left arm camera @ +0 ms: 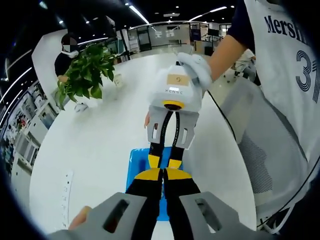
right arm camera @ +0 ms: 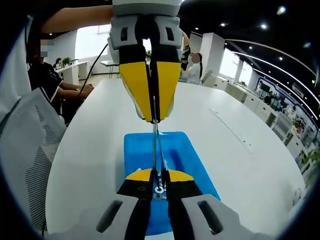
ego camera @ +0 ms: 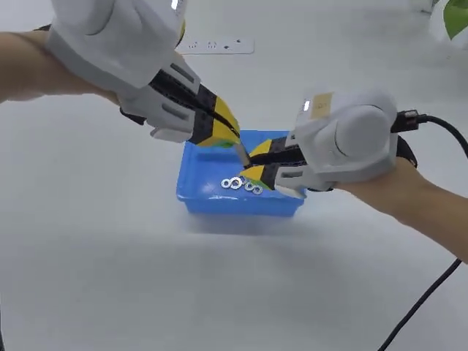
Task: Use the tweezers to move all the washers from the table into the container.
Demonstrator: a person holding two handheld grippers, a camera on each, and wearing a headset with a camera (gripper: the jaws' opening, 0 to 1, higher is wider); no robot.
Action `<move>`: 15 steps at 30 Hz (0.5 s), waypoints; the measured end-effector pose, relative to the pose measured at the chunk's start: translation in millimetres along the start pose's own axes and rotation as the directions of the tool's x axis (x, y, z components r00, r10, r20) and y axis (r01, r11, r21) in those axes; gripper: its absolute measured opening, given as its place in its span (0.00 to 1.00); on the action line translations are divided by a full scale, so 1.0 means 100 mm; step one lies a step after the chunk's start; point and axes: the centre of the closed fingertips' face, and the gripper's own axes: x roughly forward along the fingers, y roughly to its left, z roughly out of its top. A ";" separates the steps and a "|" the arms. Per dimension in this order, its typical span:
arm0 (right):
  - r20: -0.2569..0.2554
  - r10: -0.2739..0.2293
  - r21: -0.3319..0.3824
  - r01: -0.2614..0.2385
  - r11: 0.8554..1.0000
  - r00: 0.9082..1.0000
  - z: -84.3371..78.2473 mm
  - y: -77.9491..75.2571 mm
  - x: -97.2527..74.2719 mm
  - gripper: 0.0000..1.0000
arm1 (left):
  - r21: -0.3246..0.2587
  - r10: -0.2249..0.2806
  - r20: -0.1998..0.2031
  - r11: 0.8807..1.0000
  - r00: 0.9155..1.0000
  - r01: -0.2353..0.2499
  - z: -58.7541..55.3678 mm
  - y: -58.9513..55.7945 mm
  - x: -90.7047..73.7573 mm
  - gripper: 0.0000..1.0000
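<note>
Right tongs point(right arm camera: 159, 177) flanking tweezers point(right arm camera: 155, 135), washer point(right arm camera: 159, 190) between tips

- In the head view, the container point(ego camera: 212, 199) has its far right corner hidden behind the right gripper point(ego camera: 252, 172).
- The tweezers point(ego camera: 241, 151) have their tips hidden between that gripper's fingers point(ego camera: 259, 174).
- The washers point(ego camera: 241, 184) are too small to count surely.

It was an open-plan office. Strip lights point(left arm camera: 139, 13) crossed a dark ceiling at the top of the left gripper view, and a potted plant point(left arm camera: 87, 70) stood upper left on the long white counter point(left arm camera: 100, 150). At the left of the right gripper view were a mesh office chair point(right arm camera: 32, 145) and a seated person point(right arm camera: 52, 82) at a desk.
</note>
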 end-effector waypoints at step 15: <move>0.005 -0.023 -0.021 0.023 1.000 1.000 0.19 0.31 -0.42 0.07 | 0.051 0.024 0.057 0.998 0.998 -0.027 0.22 -0.26 -0.25 0.05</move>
